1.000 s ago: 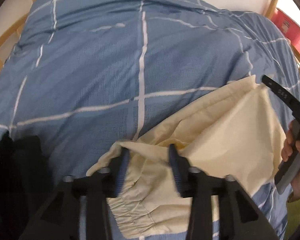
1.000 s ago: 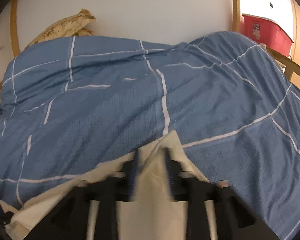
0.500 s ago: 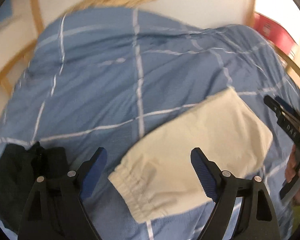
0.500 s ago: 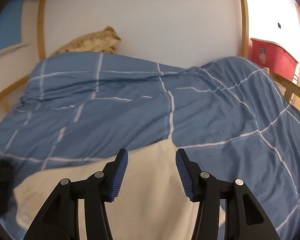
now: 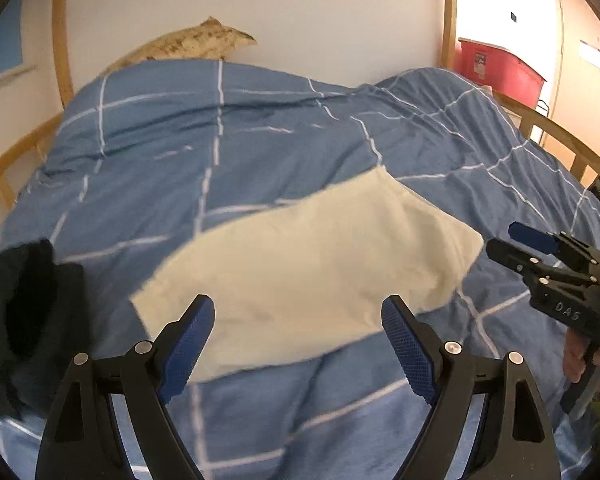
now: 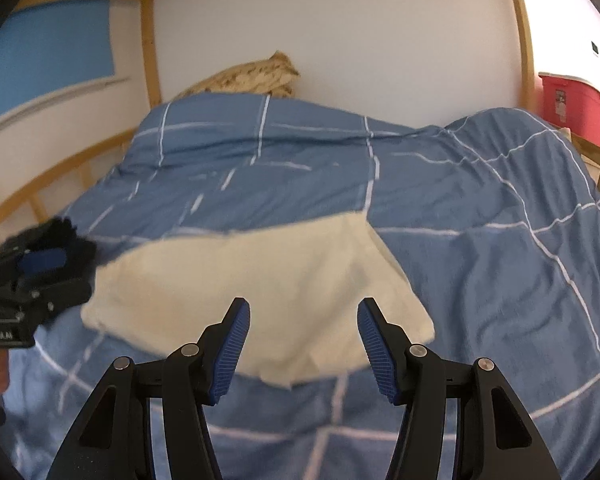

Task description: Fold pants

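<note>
Both tools drawn back from the cream pants [image 5: 312,264] since the earlier frame, left tool [image 5: 298,344] wide apart and empty, right tool [image 6: 302,350] with jaws just opening, nothing between them, pants lying folded on the blue checked duvet [image 6: 480,208], dark garment [image 5: 28,304] beside them at left.

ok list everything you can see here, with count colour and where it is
pants: one, cream, folded, lying on the duvet in front of both grippers
duvet: one, blue with white grid lines, covering the bed
dark garment: one, black, on the duvet left of the pants
pillow: one, tan patterned, at the far wall
bed frame: one, light wood, around the bed
storage bin: one, red, far right
left gripper: black with blue pads, open, nothing between them
right gripper: black with blue pads, open after just widening, empty
hand: one, holding the right gripper's handle
</note>
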Demonstrator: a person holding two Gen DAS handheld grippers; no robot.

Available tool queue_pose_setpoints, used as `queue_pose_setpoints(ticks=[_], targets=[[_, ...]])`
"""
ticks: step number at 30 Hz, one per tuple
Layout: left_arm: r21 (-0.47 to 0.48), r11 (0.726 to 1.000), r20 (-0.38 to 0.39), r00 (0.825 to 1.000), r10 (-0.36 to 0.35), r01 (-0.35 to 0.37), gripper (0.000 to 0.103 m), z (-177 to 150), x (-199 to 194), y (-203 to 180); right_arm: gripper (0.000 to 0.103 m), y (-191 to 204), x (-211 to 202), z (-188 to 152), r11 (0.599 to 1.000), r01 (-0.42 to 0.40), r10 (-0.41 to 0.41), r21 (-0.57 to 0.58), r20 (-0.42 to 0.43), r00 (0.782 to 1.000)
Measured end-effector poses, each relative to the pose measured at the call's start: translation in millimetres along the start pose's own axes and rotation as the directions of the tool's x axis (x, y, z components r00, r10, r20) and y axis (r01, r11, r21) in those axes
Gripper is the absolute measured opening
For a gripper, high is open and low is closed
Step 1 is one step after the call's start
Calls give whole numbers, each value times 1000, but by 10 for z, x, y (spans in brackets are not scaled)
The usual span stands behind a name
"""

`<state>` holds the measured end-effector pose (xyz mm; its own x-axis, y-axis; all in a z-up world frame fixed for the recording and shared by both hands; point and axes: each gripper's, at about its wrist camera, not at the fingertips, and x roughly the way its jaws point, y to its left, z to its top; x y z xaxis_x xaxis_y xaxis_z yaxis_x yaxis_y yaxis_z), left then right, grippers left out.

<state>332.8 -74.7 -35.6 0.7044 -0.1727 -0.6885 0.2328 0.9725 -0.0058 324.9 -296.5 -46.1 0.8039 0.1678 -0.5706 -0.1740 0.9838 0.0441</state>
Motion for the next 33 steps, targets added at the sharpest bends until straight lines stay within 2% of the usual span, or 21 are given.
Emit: queue_pose_setpoints(ticks=[2,7,11,15,18,21,24,29,31,33], targets=[[-18,1000,-2,1000,2,-2,85,-36,90,-61,57,-120,36,-64,1000,16,-16,23,-1,1000],[-27,998,-20,998,-52,52,85,-116,323,-259,57,-411,112,-175,992,50,-51,115,8,999],[-9,1000,-26,999,-22,22,85,-175,454,-344,55,-567,230,-306,985,60,-57,160,-27,998],[-4,1000,-35,999,10,-10,85,-290,483,-332,52,-393,276,-437,995,-48,53,82,-54,997],[-16,1000,-42,999,23,-24,85,-395,469,-306,51,-205,331,-494,991,-131,132,17,-89,987],[-20,999,-71,997,32,-34,85,-527,470,-252,51,-87,385,-508,979,-205,202,-8,-131,971],[-34,998,-100,994,46,-49,85,-622,495,-177,51,-21,519,-544,960,-280,274,0,-202,940],[-68,997,-116,993,31,-39,85,-635,533,-118,51,95,788,-560,949,-316,299,-8,-296,907],[-69,997,-108,994,32,-39,85,-622,517,-112,51,103,798,-512,946,-324,306,-19,-280,910],[-65,997,-97,995,38,-44,85,-613,499,-115,51,86,758,-451,952,-305,289,-29,-247,925]])
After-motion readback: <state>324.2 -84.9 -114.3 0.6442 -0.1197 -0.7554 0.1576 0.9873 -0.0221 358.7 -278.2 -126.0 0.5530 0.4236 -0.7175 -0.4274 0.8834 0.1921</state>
